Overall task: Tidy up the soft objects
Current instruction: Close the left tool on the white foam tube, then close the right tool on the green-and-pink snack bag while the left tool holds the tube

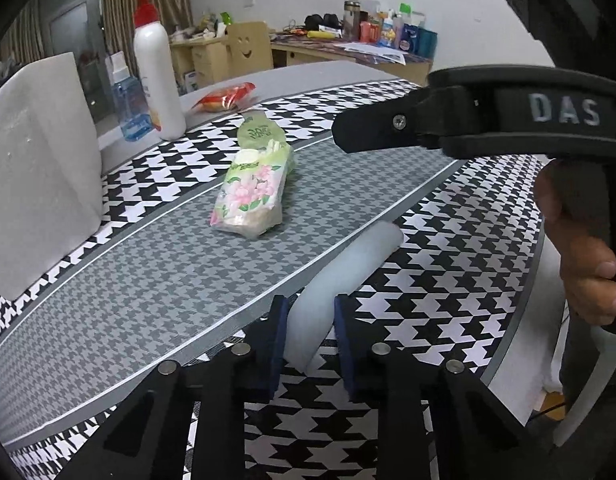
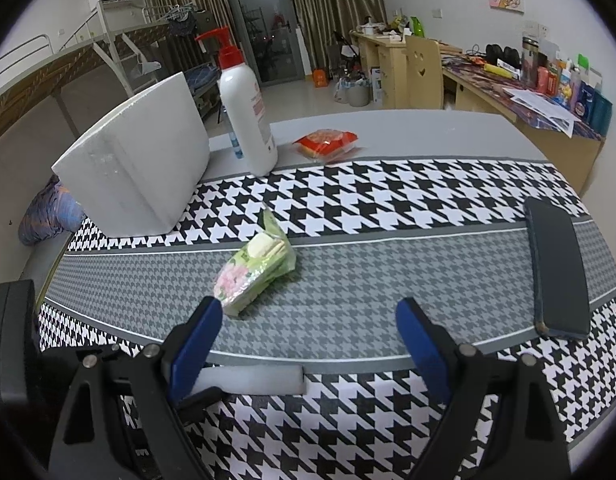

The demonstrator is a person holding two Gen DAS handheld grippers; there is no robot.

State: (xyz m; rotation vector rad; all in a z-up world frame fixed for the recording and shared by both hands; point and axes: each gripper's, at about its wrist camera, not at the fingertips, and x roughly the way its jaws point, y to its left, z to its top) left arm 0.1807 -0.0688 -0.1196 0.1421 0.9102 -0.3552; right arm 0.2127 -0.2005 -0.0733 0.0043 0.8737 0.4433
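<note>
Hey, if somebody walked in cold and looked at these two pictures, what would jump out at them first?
Probably the loud black-and-white houndstooth cloth covering the table. Next, the left gripper at the near edge, its blue pads clamped on a white foam roll. Beyond it a green floral packet lies mid-table, with a big white foam block and a red-capped pump bottle at the far left.

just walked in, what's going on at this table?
A person holds a gripper in each hand over a houndstooth tablecloth. The left gripper is shut on the near end of a white foam cylinder lying on the cloth. The right gripper is open and empty, aimed toward a green floral tissue packet. A big white foam block stands behind.
</note>
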